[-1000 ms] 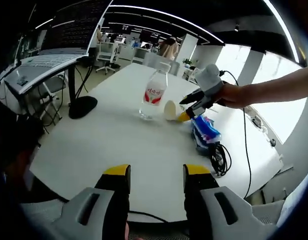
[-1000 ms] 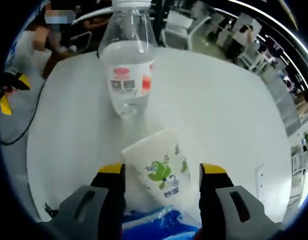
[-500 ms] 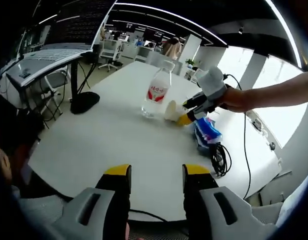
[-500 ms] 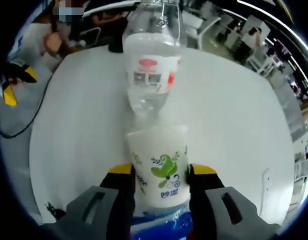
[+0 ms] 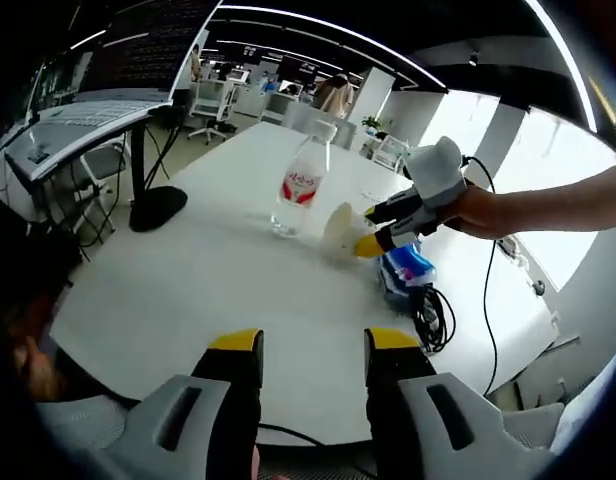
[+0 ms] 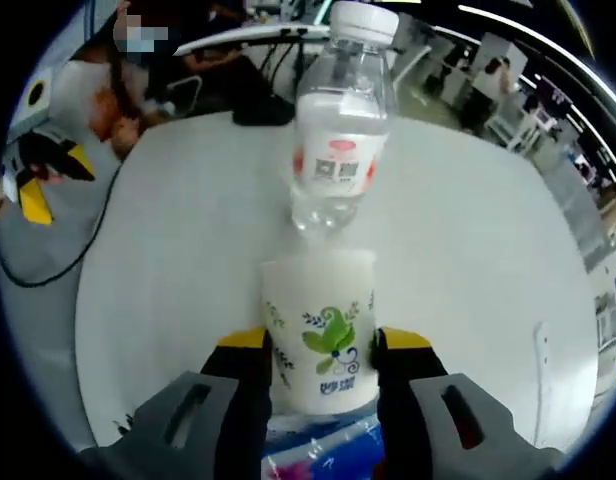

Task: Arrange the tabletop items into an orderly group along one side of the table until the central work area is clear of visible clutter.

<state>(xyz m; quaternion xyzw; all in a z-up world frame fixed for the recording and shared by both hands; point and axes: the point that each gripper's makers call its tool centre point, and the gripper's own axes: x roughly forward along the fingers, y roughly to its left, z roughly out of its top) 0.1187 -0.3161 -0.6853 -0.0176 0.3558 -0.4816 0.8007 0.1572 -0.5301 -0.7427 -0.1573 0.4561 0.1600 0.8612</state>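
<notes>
Paper cup (image 6: 319, 338) pinched between the jaws of the right gripper (image 6: 321, 352), long axis running straight ahead toward 12 o'clock, open mouth leading. Water bottle (image 6: 341, 127) upright on the white table (image 6: 168, 260) just past that mouth, also at 12. Blue packet (image 5: 406, 268) under the jaws at 6. Left gripper (image 5: 304, 350) well back at the near edge, jaws parted and empty, clearly the farther hand.

Right tool (image 6: 321, 345) clamped, left tool (image 5: 313, 345) agape
</notes>
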